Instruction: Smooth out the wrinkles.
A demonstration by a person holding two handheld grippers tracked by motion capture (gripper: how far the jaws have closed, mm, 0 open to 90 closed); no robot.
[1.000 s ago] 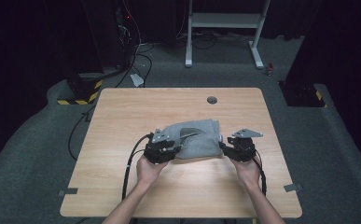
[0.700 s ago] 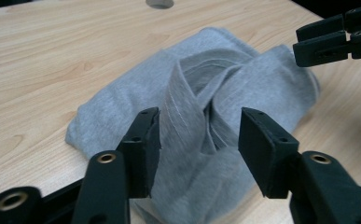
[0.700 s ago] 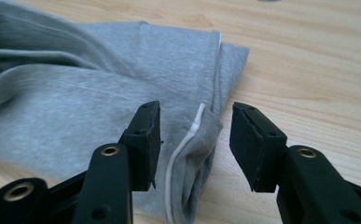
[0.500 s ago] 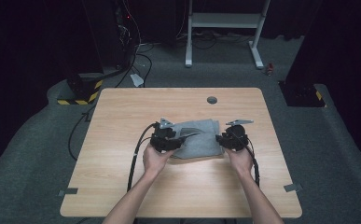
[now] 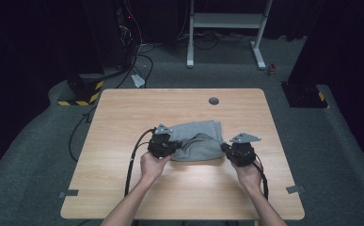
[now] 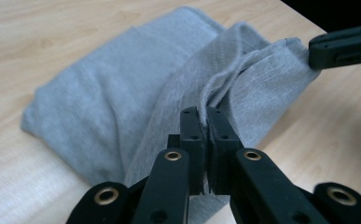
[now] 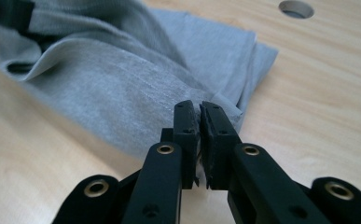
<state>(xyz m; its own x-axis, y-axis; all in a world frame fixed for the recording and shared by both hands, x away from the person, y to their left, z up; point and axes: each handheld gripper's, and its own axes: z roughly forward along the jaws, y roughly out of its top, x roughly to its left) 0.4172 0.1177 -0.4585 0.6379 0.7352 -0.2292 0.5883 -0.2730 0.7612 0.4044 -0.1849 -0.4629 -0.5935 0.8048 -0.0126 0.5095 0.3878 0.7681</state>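
Cloth: soft grey folded knit cloth, which I see at frame centre on the pale wooden table.
Left gripper: my jaws, just closed, pinch the cloth's lifted edge.
Right gripper: just closed, clamped on its corner.

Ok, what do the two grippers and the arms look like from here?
Both grippers, left and right, are black, each topped by a grey three-cornered plate, with brass-coloured pivot rings at the jaws. A black cable trails from each. The forearms are bare, no sleeves.
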